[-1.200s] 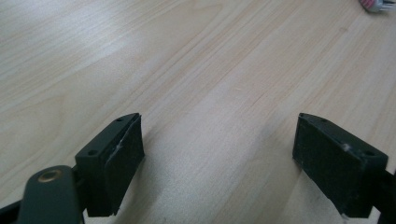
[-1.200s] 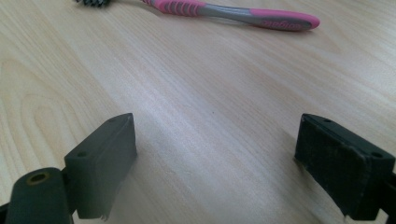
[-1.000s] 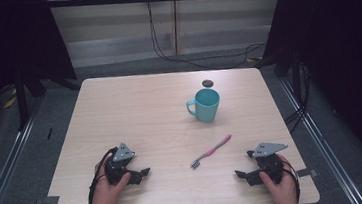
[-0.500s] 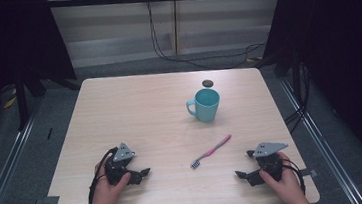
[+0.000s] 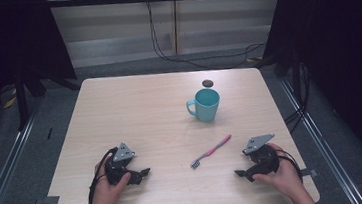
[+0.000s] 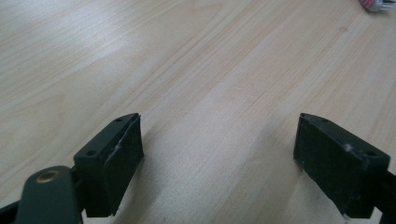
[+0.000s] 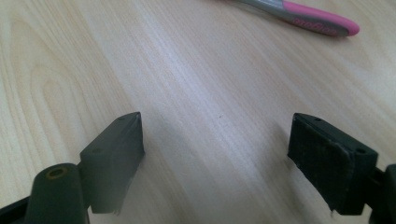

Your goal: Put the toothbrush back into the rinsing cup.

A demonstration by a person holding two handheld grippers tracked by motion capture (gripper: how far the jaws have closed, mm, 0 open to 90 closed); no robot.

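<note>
Resting on the surface point(image 5: 134, 106), each hand-held gripper (left point(image 5: 143, 173), right point(image 5: 240, 173)) gapes wide; the toothbrush point(image 5: 212, 151), probably light, stiff and slippery, suits a mid-handle grasp.

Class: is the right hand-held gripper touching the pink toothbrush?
Apart. The high view shows bare table between the right hand-held gripper and the pink toothbrush; the right gripper view shows open jaws short of it.
</note>
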